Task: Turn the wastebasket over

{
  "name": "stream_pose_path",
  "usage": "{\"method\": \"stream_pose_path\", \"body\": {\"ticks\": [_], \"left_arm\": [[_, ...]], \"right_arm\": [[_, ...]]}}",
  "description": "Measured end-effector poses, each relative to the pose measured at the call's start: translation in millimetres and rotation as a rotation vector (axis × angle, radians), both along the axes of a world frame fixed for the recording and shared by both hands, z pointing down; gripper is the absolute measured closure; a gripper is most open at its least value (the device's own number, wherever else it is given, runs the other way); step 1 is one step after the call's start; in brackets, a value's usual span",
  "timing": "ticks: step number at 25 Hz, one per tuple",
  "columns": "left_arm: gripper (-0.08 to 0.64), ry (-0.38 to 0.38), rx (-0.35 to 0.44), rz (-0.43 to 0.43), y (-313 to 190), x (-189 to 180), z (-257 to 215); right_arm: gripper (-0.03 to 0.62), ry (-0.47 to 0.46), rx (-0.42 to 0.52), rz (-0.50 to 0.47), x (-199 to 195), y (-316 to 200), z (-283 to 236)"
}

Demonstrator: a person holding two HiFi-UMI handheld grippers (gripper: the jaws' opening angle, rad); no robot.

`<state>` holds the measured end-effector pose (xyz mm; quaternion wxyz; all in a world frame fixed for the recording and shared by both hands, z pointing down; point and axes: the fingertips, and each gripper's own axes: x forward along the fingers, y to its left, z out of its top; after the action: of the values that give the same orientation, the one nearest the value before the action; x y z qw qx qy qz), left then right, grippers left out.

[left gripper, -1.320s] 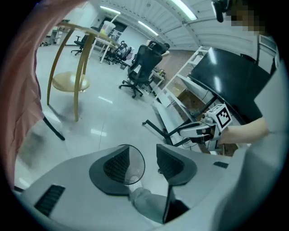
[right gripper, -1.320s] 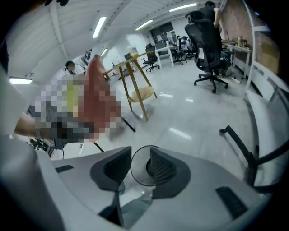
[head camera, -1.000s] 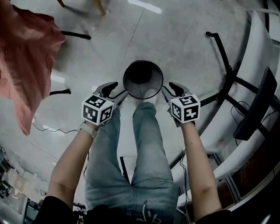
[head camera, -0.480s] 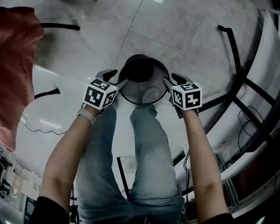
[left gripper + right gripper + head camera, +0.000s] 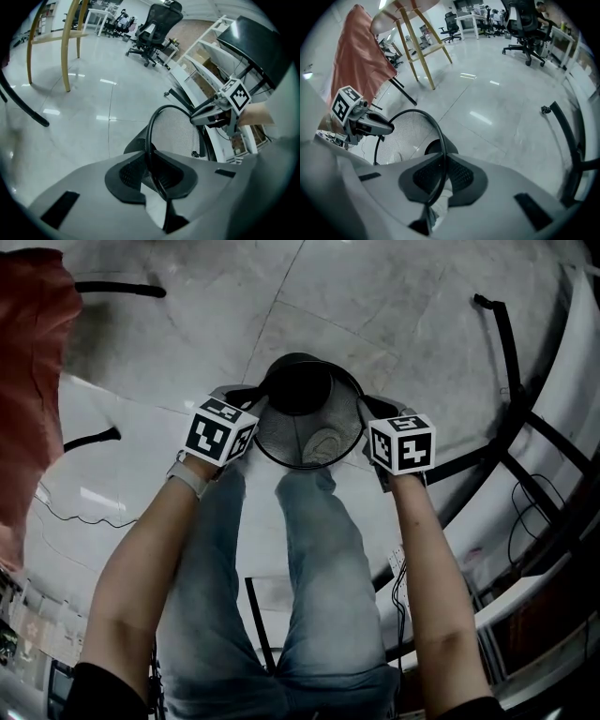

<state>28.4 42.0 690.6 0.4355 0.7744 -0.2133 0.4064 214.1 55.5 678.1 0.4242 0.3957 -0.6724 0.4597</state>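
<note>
A black wire-mesh wastebasket [image 5: 286,432] stands upright on the floor, mouth up, in front of the person's legs. My left gripper [image 5: 255,409] is at the left side of its rim, and its jaws are closing with the rim wire between the pads. In the left gripper view the rim [image 5: 149,140] runs straight through the left gripper [image 5: 152,176]. My right gripper [image 5: 362,414] is at the right side of the rim, its jaws also closing on the wire. The right gripper view shows the rim [image 5: 439,136] pinched in the right gripper [image 5: 439,177].
The person's jeans-clad legs [image 5: 314,568] reach up to the basket, and a shoe [image 5: 324,444] shows through the mesh. A red cloth [image 5: 33,381] hangs at the left. A black chair base [image 5: 506,399] and a white desk [image 5: 574,418] stand at the right. Wooden legs [image 5: 417,47] stand farther off.
Both grippers came down from beside the basket onto its rim. Their jaws, open a moment ago, have closed around the rim wire on each side.
</note>
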Motion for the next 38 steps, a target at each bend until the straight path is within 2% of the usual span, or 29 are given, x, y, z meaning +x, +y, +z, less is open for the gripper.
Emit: {"method": "stream_pose_path", "body": {"ticks": [3, 5, 10, 15, 18, 21, 23, 28, 32, 36, 38], "left_arm": [[0.508, -0.021, 0.029, -0.028, -11.7, -4.9, -5.2], [0.512, -0.009, 0.077, -0.062, -30.6, -10.3, -14.4], [0.513, 0.02, 0.241, -0.098, -83.8, -18.7, -37.6], [0.516, -0.004, 0.414, -0.113, -118.1, -37.0, -42.9], [0.515, 0.012, 0.425, -0.143, -108.9, -42.5, -41.3], [0.511, 0.022, 0.38, -0.145, -86.3, -48.2, -37.6], [0.505, 0.015, 0.339, -0.116, -66.3, -52.0, -33.8], [0.495, -0.014, 0.284, 0.018, -18.1, -61.6, -16.4], [0.489, -0.05, 0.245, 0.121, 15.0, -71.9, 11.0], [0.48, -0.087, 0.225, 0.166, 30.7, -78.5, 42.3], [0.479, -0.113, 0.227, 0.237, 42.4, -81.7, 59.4]], "right_arm": [[0.558, -0.006, 0.038, -0.006, -4.3, -10.7, -10.1], [0.558, 0.001, 0.09, -0.007, -9.1, -25.9, -20.0], [0.558, 0.036, 0.261, -0.016, -16.8, -75.3, -41.2], [0.558, 0.054, 0.431, -0.057, -34.9, -108.1, -43.4], [0.558, 0.067, 0.468, -0.071, -39.7, -103.9, -44.5], [0.558, 0.058, 0.434, -0.1, -45.8, -83.9, -42.2], [0.558, 0.047, 0.39, -0.14, -50.3, -63.1, -38.4], [0.557, 0.028, 0.295, -0.294, -65.1, -10.1, -24.7], [0.552, 0.038, 0.179, -0.435, -75.7, 33.3, 4.4], [0.545, 0.044, 0.14, -0.507, -82.9, 55.3, 37.8], [0.54, 0.052, 0.124, -0.536, -85.8, 65.1, 53.6]]}}
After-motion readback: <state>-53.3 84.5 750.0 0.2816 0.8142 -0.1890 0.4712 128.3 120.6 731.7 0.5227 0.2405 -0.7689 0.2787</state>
